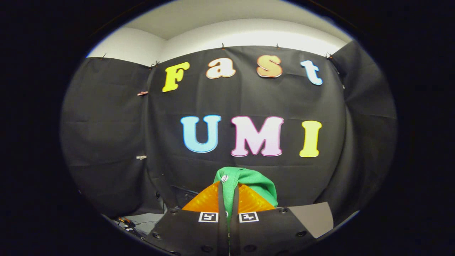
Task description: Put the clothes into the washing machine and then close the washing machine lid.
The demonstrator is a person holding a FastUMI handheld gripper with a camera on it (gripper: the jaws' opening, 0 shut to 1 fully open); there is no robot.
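Green knit cloth garment (257, 183), matt, soft-looking

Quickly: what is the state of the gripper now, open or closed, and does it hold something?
Gripper: closed, its fingers pressed together on a green garment, which bunches up just ahead of them.

Black cloth (249, 99) hangs as the booth's wall, pinned along its top edge by small clips (223, 46) and falling in soft folds at the corners. Above it a white wall (249, 35) meets a pale ceiling (220, 17), brightly lit. A grey surface (316, 217) shows low down.
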